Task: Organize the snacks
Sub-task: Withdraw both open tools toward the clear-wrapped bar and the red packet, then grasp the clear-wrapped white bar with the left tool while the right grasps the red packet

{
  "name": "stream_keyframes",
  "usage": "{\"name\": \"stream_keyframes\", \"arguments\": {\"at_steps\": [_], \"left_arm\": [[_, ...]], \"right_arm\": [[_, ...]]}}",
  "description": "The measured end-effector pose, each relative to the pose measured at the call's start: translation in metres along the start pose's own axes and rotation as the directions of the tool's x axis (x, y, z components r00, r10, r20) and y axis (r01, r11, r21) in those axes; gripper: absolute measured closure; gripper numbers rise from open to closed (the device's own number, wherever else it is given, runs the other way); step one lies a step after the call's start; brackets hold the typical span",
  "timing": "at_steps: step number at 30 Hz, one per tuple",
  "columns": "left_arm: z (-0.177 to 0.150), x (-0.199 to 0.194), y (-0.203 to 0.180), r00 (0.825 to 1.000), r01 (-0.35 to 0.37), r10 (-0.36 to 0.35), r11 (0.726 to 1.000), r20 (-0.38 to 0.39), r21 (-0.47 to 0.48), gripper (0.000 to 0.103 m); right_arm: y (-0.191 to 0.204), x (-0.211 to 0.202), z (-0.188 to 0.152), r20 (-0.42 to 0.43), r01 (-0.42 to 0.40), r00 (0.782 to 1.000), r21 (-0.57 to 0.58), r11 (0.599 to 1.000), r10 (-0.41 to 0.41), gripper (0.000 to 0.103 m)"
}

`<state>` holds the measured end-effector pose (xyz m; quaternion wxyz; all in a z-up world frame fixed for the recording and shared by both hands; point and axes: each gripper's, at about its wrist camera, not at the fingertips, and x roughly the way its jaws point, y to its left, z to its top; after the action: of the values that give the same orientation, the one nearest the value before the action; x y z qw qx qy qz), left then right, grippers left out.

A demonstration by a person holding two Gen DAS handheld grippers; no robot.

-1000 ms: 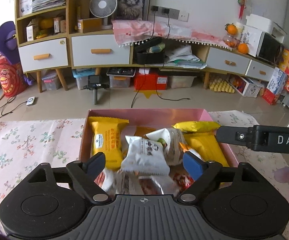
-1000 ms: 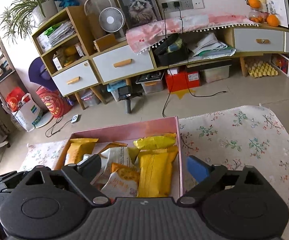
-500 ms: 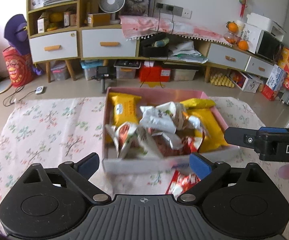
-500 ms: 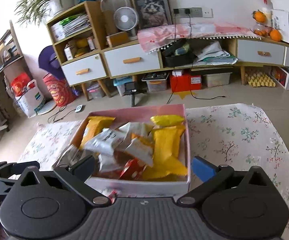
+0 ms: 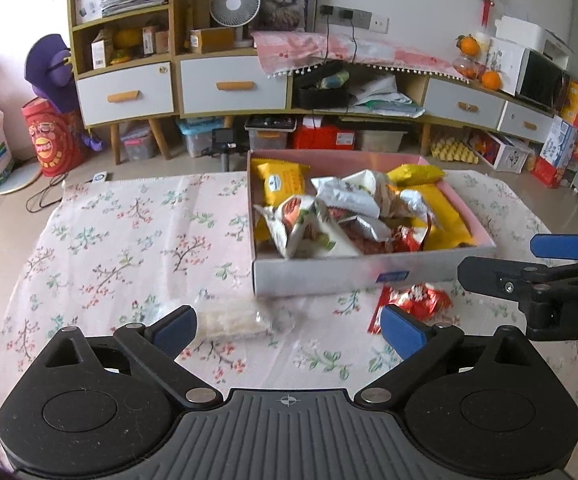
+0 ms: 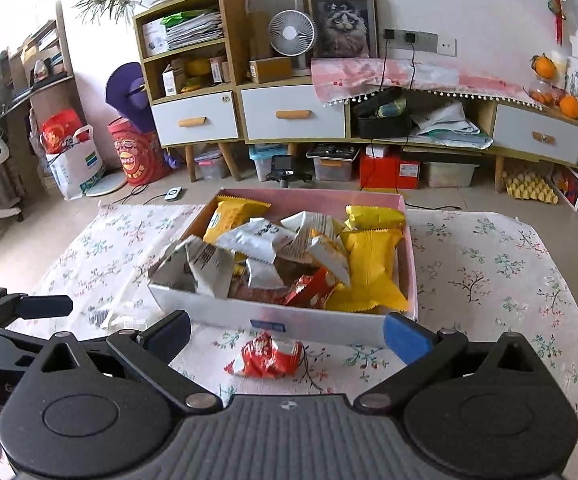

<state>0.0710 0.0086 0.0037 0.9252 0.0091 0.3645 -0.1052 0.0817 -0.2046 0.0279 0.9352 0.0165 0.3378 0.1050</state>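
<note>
Jaws wide (both); box (image 6: 313,326) holds snack packets (image 6: 373,268).

Left wrist view: we look down over the table's near edge, close. Right wrist view: likewise, from further right. Shared: snack box (image 5: 369,276) (image 6: 289,320), cabinets behind.

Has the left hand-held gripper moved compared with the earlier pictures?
Yes. The left hand-held gripper has drawn back from the snack box: its fingertips were over the snacks before and now sit short of the box's near wall, jaws open.
</note>
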Motion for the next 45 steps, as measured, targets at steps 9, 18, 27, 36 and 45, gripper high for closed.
{"name": "stream_keyframes", "arguments": {"at_steps": [9, 18, 27, 36, 45], "left_arm": [[-0.028, 0.006, 0.025, 0.999, -0.003, 0.001, 0.999, 0.051, 0.032, 0.003], [-0.050, 0.036, 0.054, 1.000, 0.005, -0.005, 1.000, 0.018, 0.021, 0.003], [-0.054, 0.055, 0.046, 1.000, -0.006, 0.006, 0.999, 0.003, 0.036, 0.000], [-0.033, 0.052, 0.044, 0.998, 0.032, -0.047, 0.952, 0.044, 0.303, 0.000], [-0.030, 0.065, 0.020, 0.992, 0.117, -0.127, 0.869, -0.011, 0.480, 0.001]], "right_arm": [[0.007, 0.006, -0.035, 0.010, 0.042, 0.999, -0.079, 0.996, -0.041, 0.015], [0.006, 0.023, -0.060, -0.050, -0.002, 0.999, -0.083, 0.997, -0.003, 0.015], [0.010, 0.045, -0.071, -0.116, -0.023, 0.993, -0.091, 0.996, 0.012, 0.014], [0.015, 0.050, -0.070, -0.092, -0.038, 0.995, -0.170, 0.985, 0.023, 0.014], [0.016, 0.059, -0.065, -0.064, -0.052, 0.997, -0.190, 0.980, 0.040, 0.015]]}}
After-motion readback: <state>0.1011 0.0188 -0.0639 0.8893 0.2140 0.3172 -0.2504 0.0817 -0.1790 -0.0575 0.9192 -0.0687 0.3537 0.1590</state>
